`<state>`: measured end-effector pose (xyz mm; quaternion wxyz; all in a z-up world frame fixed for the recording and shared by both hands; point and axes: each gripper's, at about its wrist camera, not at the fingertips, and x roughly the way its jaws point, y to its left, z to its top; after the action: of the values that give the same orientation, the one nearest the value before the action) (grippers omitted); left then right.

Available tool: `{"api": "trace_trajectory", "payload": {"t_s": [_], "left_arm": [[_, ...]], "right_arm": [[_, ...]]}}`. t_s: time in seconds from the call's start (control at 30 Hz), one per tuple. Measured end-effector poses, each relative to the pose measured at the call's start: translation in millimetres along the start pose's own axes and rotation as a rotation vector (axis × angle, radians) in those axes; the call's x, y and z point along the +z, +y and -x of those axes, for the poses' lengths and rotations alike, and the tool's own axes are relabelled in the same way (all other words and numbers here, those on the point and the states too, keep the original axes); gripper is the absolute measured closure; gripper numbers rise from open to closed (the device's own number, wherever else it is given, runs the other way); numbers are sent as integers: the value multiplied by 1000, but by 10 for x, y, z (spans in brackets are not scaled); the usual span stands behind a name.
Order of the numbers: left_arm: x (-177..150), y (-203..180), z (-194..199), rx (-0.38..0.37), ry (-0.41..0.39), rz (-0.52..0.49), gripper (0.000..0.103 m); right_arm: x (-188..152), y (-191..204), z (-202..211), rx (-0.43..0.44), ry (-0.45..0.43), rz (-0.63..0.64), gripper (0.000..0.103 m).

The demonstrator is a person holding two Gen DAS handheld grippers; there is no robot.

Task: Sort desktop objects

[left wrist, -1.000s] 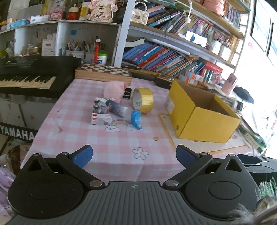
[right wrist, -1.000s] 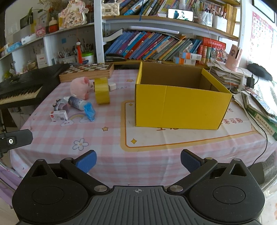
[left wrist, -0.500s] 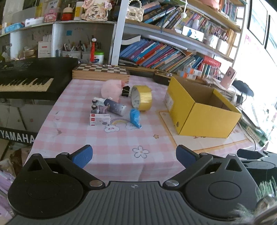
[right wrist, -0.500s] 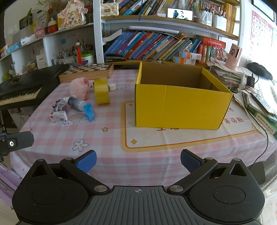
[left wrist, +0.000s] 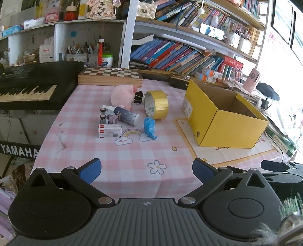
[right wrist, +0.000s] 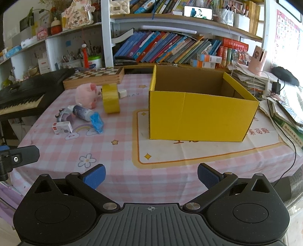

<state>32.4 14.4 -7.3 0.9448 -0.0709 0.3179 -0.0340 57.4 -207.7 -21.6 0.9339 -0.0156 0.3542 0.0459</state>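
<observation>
Pink-checked tablecloth (left wrist: 106, 157) holds clutter (left wrist: 130, 113) well beyond spread, empty left fingers (left wrist: 90, 170).

White capitals reading "YAMAHA" stand on the black front panel (left wrist: 19, 150) below the keyboard (left wrist: 28, 89). Chinese characters are printed on the pink ornament (left wrist: 101, 8) on the top shelf and in red on the mat (right wrist: 258, 131) beside the yellow box (right wrist: 198, 117), but they are too blurred to read surely.
</observation>
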Motion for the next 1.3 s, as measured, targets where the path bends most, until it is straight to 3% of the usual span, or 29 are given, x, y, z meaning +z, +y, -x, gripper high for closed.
{"api": "trace_trajectory", "payload": {"t_s": [0.47, 0.77, 1.3], "left_arm": [[95, 52, -193, 40, 34, -15, 0], [109, 149, -312, 74, 52, -12, 0], [161, 344, -646, 169, 94, -10, 0]], "right_arm": [[68, 25, -159, 7, 20, 10, 0], [115, 130, -295, 88, 36, 34, 0], [205, 460, -676, 151, 45, 151, 0]]}}
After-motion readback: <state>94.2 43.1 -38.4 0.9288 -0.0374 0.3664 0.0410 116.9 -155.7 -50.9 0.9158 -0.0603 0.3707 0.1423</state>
